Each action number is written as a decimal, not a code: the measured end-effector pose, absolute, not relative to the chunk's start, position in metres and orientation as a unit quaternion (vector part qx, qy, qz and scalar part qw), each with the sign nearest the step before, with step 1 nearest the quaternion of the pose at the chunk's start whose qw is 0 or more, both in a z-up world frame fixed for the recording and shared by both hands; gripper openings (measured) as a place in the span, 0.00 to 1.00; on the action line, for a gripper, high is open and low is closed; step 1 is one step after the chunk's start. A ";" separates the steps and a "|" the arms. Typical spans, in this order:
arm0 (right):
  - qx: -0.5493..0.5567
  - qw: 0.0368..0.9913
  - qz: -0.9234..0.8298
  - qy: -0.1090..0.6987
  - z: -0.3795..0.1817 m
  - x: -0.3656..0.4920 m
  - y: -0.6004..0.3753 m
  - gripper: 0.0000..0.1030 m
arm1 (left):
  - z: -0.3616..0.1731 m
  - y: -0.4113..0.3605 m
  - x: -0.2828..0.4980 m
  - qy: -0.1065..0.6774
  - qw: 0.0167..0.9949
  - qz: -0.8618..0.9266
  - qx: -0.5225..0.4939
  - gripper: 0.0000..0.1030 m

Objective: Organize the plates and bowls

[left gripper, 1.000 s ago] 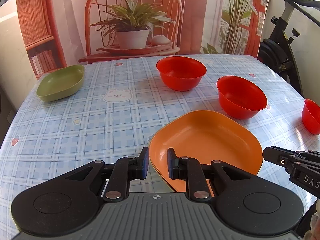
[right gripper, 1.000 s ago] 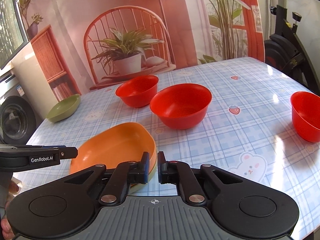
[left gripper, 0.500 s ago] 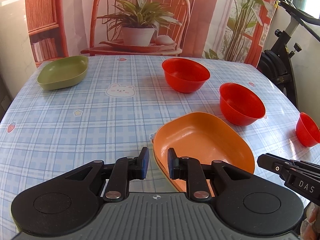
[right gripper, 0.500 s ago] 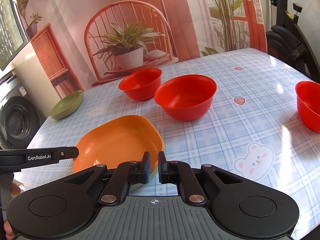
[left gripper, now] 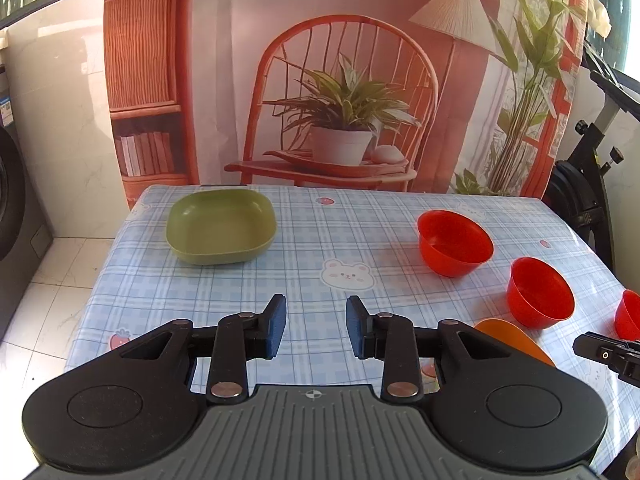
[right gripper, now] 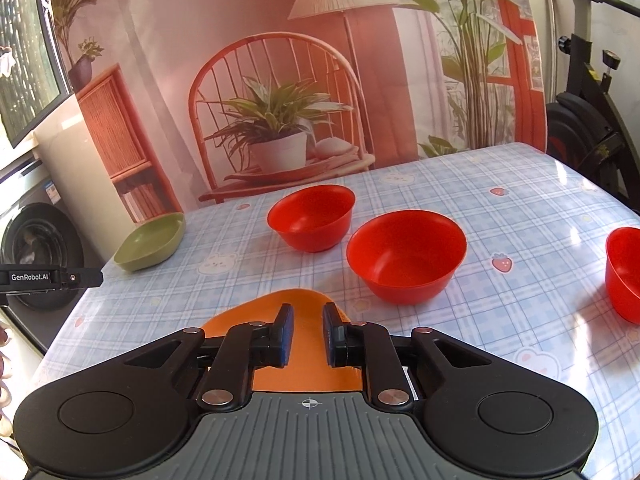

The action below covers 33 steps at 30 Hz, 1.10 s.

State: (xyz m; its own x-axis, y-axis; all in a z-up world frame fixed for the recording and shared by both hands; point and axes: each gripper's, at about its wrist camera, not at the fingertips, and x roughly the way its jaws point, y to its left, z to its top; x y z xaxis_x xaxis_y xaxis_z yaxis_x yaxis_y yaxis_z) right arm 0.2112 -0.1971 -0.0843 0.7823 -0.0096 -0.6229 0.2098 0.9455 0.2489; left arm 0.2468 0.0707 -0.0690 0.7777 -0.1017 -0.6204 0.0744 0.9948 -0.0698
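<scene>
A green plate (left gripper: 222, 227) sits at the table's far left; it also shows in the right wrist view (right gripper: 150, 247). An orange plate (right gripper: 298, 352) lies near the front, mostly under my right gripper (right gripper: 308, 336), whose jaws stand a little apart above it, holding nothing. Its edge shows in the left wrist view (left gripper: 516, 342). Three red bowls stand on the right: far (right gripper: 311, 217), middle (right gripper: 406, 255), and one at the right edge (right gripper: 624, 274). My left gripper (left gripper: 316, 326) is open and empty above the tablecloth, facing the green plate.
The table (left gripper: 320, 240) has a blue checked cloth. A backdrop with a printed chair and plant hangs behind its far edge. An exercise bike (right gripper: 588, 120) stands at the right, a washing machine (right gripper: 36, 256) at the left.
My left gripper has swung left away from the orange plate, risen and opened wide. My right gripper has moved over the orange plate and opened slightly.
</scene>
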 end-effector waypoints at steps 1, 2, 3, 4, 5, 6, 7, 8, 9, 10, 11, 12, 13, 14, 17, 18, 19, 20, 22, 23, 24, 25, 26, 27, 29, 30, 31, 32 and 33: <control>0.157 0.931 -0.059 0.325 -0.083 0.215 -0.196 0.16 | -0.066 0.077 0.247 0.328 0.944 -0.044 -0.020 0.34; 0.158 0.930 -0.059 0.325 -0.082 0.217 -0.194 0.16 | -0.063 0.082 0.248 0.326 0.944 -0.041 -0.019 0.34; 0.160 0.930 -0.059 0.325 -0.080 0.221 -0.192 0.16 | -0.061 0.088 0.248 0.325 0.945 -0.040 -0.018 0.34; 0.161 0.930 -0.058 0.326 -0.079 0.224 -0.190 0.16 | -0.058 0.094 0.249 0.323 0.946 -0.038 -0.015 0.34; 0.161 0.929 -0.058 0.328 -0.078 0.227 -0.188 0.16 | -0.056 0.100 0.250 0.321 0.946 -0.036 -0.013 0.34; 0.162 0.928 -0.058 0.330 -0.077 0.231 -0.186 0.16 | -0.055 0.105 0.252 0.320 0.947 -0.034 -0.011 0.34; 0.163 0.928 -0.059 0.331 -0.076 0.235 -0.184 0.16 | -0.053 0.113 0.255 0.318 0.947 -0.030 -0.009 0.34; 0.167 0.927 -0.059 0.332 -0.075 0.239 -0.181 0.16 | -0.050 0.119 0.257 0.317 0.948 -0.027 -0.008 0.34; 0.170 0.926 -0.059 0.332 -0.073 0.243 -0.179 0.16 | -0.048 0.126 0.259 0.315 0.949 -0.023 -0.006 0.34; 0.175 0.925 -0.060 0.332 -0.070 0.247 -0.176 0.16 | -0.043 0.133 0.263 0.310 0.951 -0.019 -0.003 0.34; 0.182 0.924 -0.059 0.331 -0.068 0.251 -0.173 0.16 | -0.039 0.138 0.266 0.305 0.952 -0.016 0.001 0.34; 0.187 0.924 -0.058 0.330 -0.065 0.254 -0.171 0.16 | -0.035 0.143 0.268 0.300 0.954 -0.015 0.007 0.34; 0.189 0.924 -0.055 0.329 -0.062 0.259 -0.166 0.16 | -0.030 0.147 0.272 0.294 0.955 -0.014 0.018 0.34; 0.188 0.924 -0.054 0.328 -0.060 0.263 -0.162 0.16 | -0.026 0.150 0.275 0.290 0.957 -0.014 0.027 0.34; 0.182 0.926 -0.045 0.328 -0.056 0.280 -0.145 0.16 | -0.012 0.163 0.290 0.277 0.959 -0.013 0.054 0.36; 0.180 0.926 -0.042 0.329 -0.056 0.285 -0.141 0.16 | -0.009 0.169 0.296 0.277 0.959 -0.014 0.054 0.38; 0.180 0.926 -0.038 0.330 -0.055 0.293 -0.135 0.17 | -0.006 0.175 0.303 0.277 0.959 -0.014 0.052 0.38; 0.179 0.925 -0.035 0.332 -0.055 0.301 -0.130 0.17 | -0.005 0.181 0.312 0.275 0.960 -0.010 0.050 0.38; 0.178 0.925 -0.029 0.336 -0.055 0.315 -0.121 0.17 | -0.004 0.189 0.326 0.270 0.961 0.001 0.051 0.38; 0.175 0.924 -0.026 0.340 -0.056 0.327 -0.114 0.17 | -0.007 0.195 0.336 0.270 0.961 0.006 0.049 0.38; 0.171 0.924 -0.022 0.342 -0.057 0.336 -0.110 0.17 | -0.010 0.198 0.342 0.271 0.961 0.010 0.045 0.38; 0.164 0.925 -0.018 0.343 -0.057 0.345 -0.105 0.18 | -0.015 0.202 0.351 0.274 0.961 0.012 0.039 0.38; 0.150 0.927 -0.015 0.344 -0.058 0.355 -0.098 0.17 | -0.020 0.206 0.358 0.279 0.960 0.009 0.033 0.38; 0.139 0.929 -0.015 0.341 -0.059 0.364 -0.093 0.17 | -0.025 0.209 0.365 0.284 0.958 0.004 0.029 0.38; 0.129 0.932 -0.017 0.339 -0.062 0.384 -0.085 0.19 | -0.039 0.213 0.381 0.294 0.956 -0.002 0.027 0.38; 0.132 0.931 -0.016 0.339 -0.065 0.394 -0.082 0.20 | -0.044 0.214 0.387 0.297 0.955 -0.002 0.027 0.38; 0.137 0.930 -0.017 0.339 -0.067 0.402 -0.081 0.20 | -0.053 0.216 0.396 0.301 0.953 -0.001 0.027 0.38; 0.144 0.929 -0.019 0.340 -0.072 0.414 -0.078 0.20 | -0.061 0.216 0.404 0.308 0.951 -0.001 0.027 0.38; 0.148 0.928 -0.019 0.342 -0.077 0.424 -0.076 0.20 | -0.067 0.215 0.411 0.313 0.949 -0.002 0.027 0.38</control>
State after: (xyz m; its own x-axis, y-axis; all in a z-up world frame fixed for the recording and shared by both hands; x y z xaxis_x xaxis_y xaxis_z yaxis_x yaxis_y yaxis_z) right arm 0.4237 -0.0757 -0.0768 0.7652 0.0657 -0.6405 0.1365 0.9556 0.2611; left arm 0.4109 0.2154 -0.0671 0.8042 0.0138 -0.5943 0.0203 0.9985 0.0507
